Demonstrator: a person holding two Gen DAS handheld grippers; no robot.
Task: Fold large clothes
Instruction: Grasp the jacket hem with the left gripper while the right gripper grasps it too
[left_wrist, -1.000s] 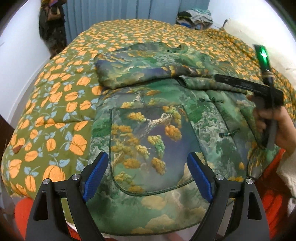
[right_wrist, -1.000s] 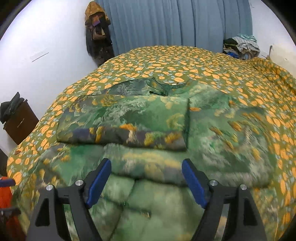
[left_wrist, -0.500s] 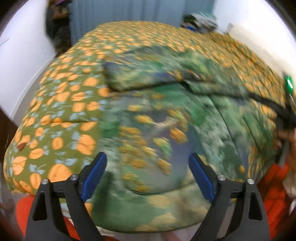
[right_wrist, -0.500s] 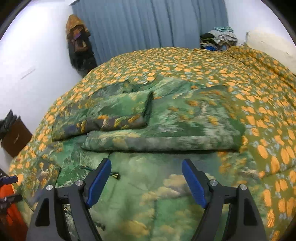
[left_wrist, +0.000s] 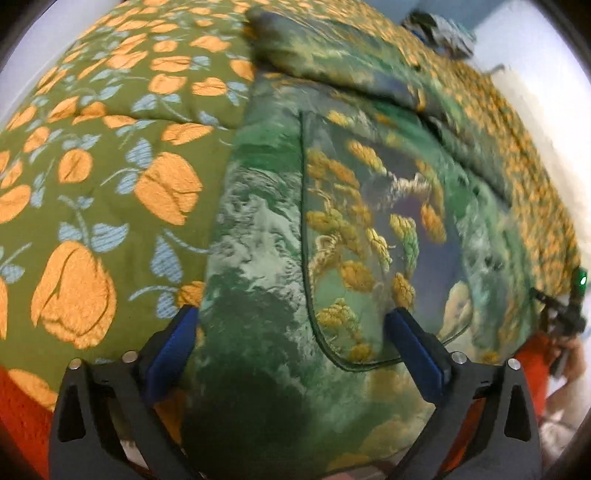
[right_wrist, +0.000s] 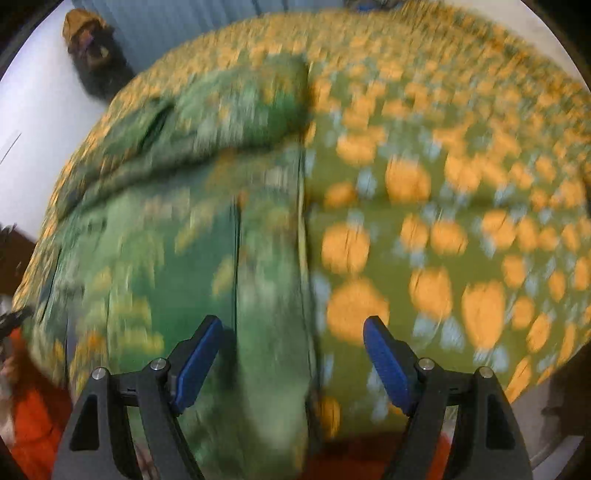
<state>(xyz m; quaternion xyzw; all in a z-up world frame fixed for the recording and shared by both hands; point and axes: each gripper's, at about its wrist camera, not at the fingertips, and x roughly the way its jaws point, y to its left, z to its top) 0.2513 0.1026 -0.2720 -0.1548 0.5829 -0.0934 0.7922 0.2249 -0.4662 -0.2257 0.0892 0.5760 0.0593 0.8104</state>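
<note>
A large green padded jacket (left_wrist: 280, 236) with gold tree embroidery lies flat on the bed, its sleeves folded across the upper part. My left gripper (left_wrist: 295, 354) is open, low over the jacket's lower left hem corner, straddling its left edge. In the blurred right wrist view, my right gripper (right_wrist: 291, 362) is open over the jacket's (right_wrist: 155, 251) right side edge near the hem. The right gripper also shows at the far right of the left wrist view (left_wrist: 565, 317).
The bed is covered by an olive quilt (left_wrist: 110, 177) with orange flowers, also in the right wrist view (right_wrist: 443, 206). Red fabric (left_wrist: 22, 406) lies under the bed's front edge. Dark clothes (right_wrist: 92, 51) hang by the blue curtain; a clothes pile (left_wrist: 439, 27) sits at the far corner.
Both grippers dropped low toward the jacket's hem. The left moved to the left hem corner, the right swung to the right side edge. Both stayed open.
</note>
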